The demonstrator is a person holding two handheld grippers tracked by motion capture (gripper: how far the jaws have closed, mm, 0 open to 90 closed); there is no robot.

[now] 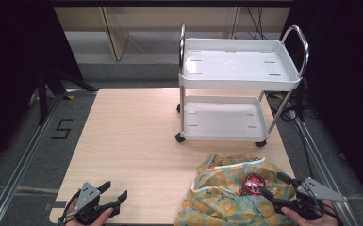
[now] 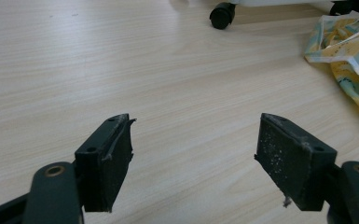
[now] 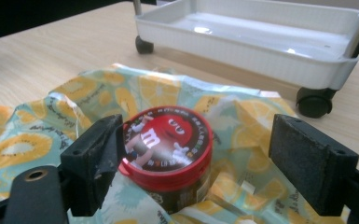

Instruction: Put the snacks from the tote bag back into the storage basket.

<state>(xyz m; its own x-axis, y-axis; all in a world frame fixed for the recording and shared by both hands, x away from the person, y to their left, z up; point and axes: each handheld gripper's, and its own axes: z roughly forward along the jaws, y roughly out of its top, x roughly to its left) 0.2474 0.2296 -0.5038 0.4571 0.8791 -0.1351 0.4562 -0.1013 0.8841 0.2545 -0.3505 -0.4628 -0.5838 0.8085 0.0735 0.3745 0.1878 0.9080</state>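
- Table (image 1: 136, 141): pale wood grain, smooth and matt.
- Cart (image 1: 238, 82): glossy white plastic trays, shiny metal posts (black wheels).
- Bag (image 1: 226, 193): thin, crinkly, printed cloth or plastic; cannot tell which.
- Jar (image 3: 168, 154): glossy red plastic lid.
- Pads (image 2: 291, 158): black, rough, worn rubber.

jar (image 1: 254, 183) on bag (image 1: 217, 195), cart (image 1: 238, 94) behind, table (image 1: 132, 141) beneath

The left gripper (image 2: 193, 149) hangs wide open above the pale wooden table (image 2: 121, 70); a black caster wheel (image 2: 222, 15) stands far off, yellow-patterned cloth (image 2: 349, 51) lies right.
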